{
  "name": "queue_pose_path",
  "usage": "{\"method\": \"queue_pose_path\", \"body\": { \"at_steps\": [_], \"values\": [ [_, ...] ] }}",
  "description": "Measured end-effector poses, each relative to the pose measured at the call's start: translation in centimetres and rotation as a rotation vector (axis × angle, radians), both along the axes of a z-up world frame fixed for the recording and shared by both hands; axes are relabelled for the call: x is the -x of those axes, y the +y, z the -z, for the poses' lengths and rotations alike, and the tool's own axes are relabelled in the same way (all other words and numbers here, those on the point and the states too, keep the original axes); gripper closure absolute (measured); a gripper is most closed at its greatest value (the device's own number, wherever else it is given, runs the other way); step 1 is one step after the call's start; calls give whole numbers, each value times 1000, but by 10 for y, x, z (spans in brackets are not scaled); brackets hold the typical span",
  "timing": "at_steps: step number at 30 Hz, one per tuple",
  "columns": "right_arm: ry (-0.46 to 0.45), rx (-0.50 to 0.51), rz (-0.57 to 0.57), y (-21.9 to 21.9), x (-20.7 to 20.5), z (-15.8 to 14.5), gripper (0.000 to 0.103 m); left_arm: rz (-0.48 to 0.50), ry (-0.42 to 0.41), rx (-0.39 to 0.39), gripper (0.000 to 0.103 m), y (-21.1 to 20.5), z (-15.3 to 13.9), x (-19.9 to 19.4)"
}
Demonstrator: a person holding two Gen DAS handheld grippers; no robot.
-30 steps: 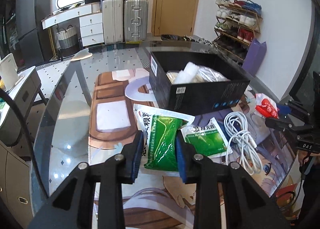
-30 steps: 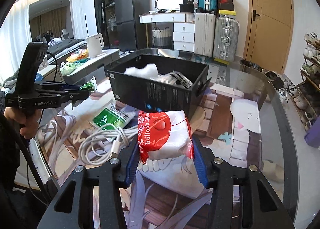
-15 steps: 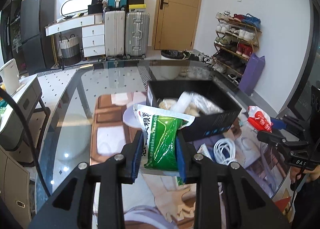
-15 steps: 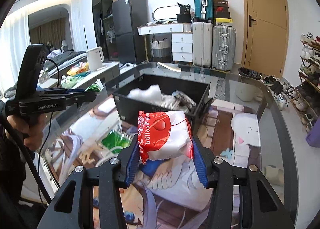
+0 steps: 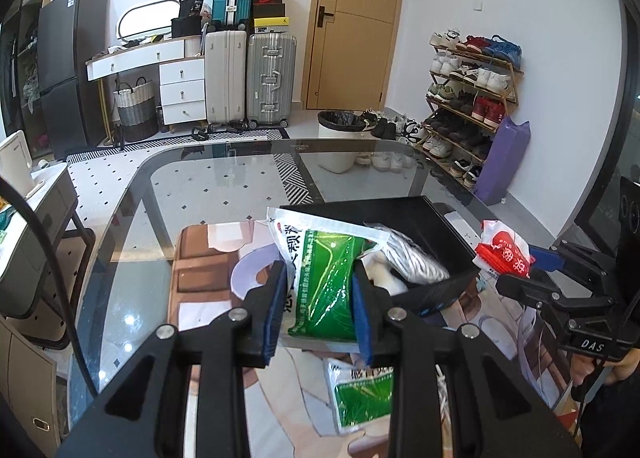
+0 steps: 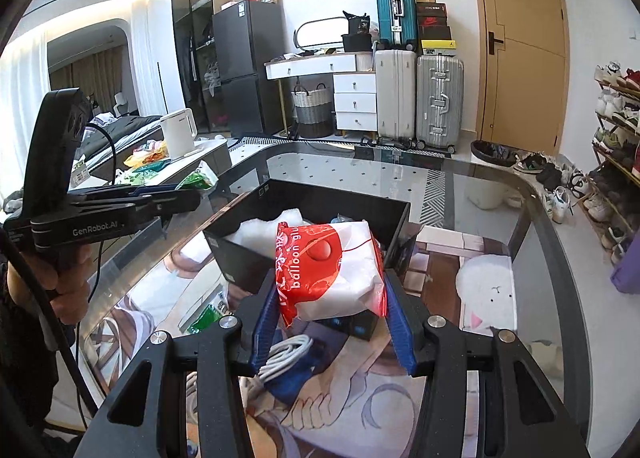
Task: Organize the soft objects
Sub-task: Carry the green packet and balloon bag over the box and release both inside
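The left tool [image 5: 320, 298] is clamped on a green and white packet [image 5: 326, 278], its blue pads pressing both sides, and holds it clear of the glass table [image 5: 132, 258], in front of the near left corner of the black box [image 5: 436, 242]. The packet's top edge overlaps the box's near rim in the left wrist view; whether it is over the opening cannot be told. The right tool [image 6: 330, 310] grips a red and white bag [image 6: 328, 270] printed with "balloon", pinched between its pads and lifted off the table, in front of the box [image 6: 248, 258] on that side. From the left wrist view the same bag [image 5: 502, 250] shows at the right end of the box, held by the right tool [image 5: 532, 262]. Inside the box lie white plastic-wrapped bundles [image 5: 404, 262]. A second green packet [image 5: 362, 394] lies flat on the printed mat [image 5: 208, 278] that covers the table, toward the near edge, below the left tool. A coiled white cable [image 6: 286, 354] rests on the mat just under the right tool's left finger. The left tool [image 6: 188, 202] also appears in the right wrist view, with the green packet [image 6: 198, 180] showing at its tips, beyond the left edge of the table.
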State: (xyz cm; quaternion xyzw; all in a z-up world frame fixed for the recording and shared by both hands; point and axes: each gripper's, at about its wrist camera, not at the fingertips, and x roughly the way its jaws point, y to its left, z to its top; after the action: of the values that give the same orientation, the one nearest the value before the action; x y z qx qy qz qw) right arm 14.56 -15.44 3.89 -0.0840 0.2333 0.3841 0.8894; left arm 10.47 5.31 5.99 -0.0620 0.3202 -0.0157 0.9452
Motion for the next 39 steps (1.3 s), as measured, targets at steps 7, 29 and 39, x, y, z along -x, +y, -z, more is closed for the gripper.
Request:
{"method": "queue_pose_path", "body": {
  "at_steps": [7, 29, 39],
  "values": [
    [3, 11, -6, 9, -15, -1, 54, 10, 16, -2, 74, -1, 4, -18],
    [36, 29, 10, 37, -66, 2, 53, 39, 58, -9, 73, -17, 22, -63],
    [21, 59, 11, 50, -78, 3, 53, 51, 63, -27, 73, -23, 24, -69]
  ]
}}
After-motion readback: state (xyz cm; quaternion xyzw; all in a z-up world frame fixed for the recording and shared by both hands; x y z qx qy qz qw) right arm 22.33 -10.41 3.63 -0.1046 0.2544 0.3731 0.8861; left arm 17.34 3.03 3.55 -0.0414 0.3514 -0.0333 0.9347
